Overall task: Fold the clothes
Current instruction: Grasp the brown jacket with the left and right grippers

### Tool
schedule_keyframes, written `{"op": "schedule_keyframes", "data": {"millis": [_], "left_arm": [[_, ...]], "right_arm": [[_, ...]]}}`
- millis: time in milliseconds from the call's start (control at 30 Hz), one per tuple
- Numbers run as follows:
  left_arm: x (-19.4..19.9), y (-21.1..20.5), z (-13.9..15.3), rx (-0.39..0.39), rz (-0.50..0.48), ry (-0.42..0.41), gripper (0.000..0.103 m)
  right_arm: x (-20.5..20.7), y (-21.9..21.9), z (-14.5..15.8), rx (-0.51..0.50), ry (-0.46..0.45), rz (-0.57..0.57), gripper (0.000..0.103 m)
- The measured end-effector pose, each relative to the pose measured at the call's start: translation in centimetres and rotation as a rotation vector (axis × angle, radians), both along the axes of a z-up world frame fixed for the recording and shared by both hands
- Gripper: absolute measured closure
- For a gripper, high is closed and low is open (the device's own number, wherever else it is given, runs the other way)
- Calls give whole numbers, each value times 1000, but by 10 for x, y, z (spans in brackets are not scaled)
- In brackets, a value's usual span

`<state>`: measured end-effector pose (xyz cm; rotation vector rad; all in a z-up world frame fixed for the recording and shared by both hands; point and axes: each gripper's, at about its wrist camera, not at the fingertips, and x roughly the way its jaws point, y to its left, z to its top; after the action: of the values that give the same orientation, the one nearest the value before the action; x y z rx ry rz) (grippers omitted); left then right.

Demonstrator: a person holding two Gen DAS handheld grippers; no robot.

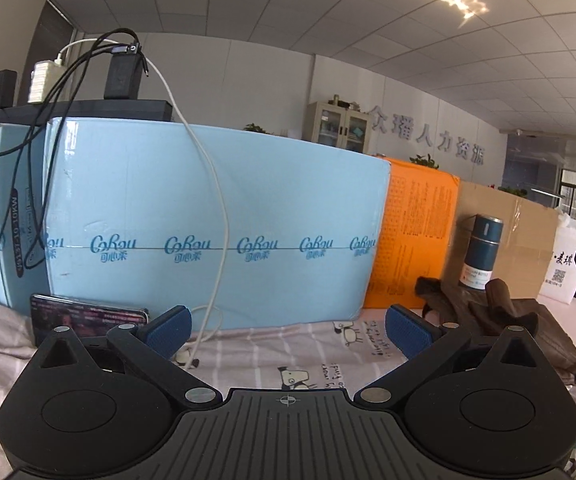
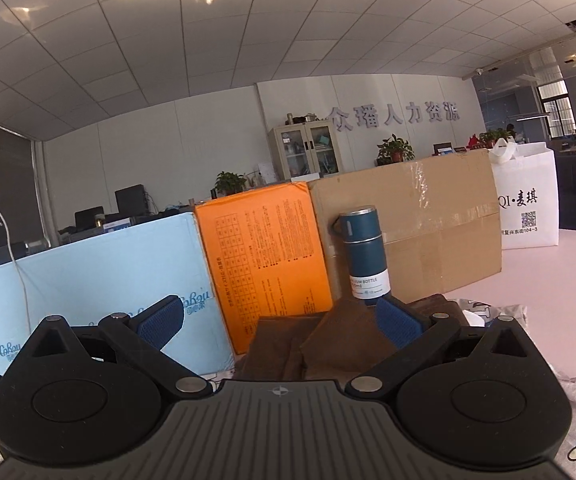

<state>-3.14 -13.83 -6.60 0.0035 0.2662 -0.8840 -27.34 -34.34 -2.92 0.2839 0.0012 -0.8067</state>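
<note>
A brown garment (image 1: 528,328) lies folded in a low pile at the right of the left wrist view, on a checked cloth with cartoon prints (image 1: 288,356). My left gripper (image 1: 288,330) is open and empty, low over the checked cloth, left of the brown garment. In the right wrist view the brown garment (image 2: 288,344) lies just ahead, between the open fingers of my right gripper (image 2: 279,320), which holds nothing. Whether the fingers touch the fabric is hidden by the gripper body.
A light blue carton (image 1: 215,220), an orange box (image 1: 412,232) and a cardboard box (image 2: 428,232) wall off the back. A blue vacuum bottle (image 2: 364,256) stands behind the garment. A phone (image 1: 87,316), a white cable (image 1: 215,240) and a white bag (image 2: 528,196) are nearby.
</note>
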Motion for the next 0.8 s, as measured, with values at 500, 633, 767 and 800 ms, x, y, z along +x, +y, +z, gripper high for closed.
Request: {"op": "schedule_keyframes", "data": {"millis": [500, 633, 767, 800], "left_arm": [[-3, -127, -26, -94, -497, 498, 0], [5, -164, -48, -138, -550, 688, 0], [16, -179, -70, -177, -520, 812, 0], [19, -182, -75, -179, -513, 836, 0]], "right_arm": [[-43, -145, -50, 222, -156, 26, 0], [-50, -178, -67, 330, -188, 83, 0], [-47, -206, -77, 392, -210, 132, 0], [-46, -213, -80, 407, -216, 145, 0]]}}
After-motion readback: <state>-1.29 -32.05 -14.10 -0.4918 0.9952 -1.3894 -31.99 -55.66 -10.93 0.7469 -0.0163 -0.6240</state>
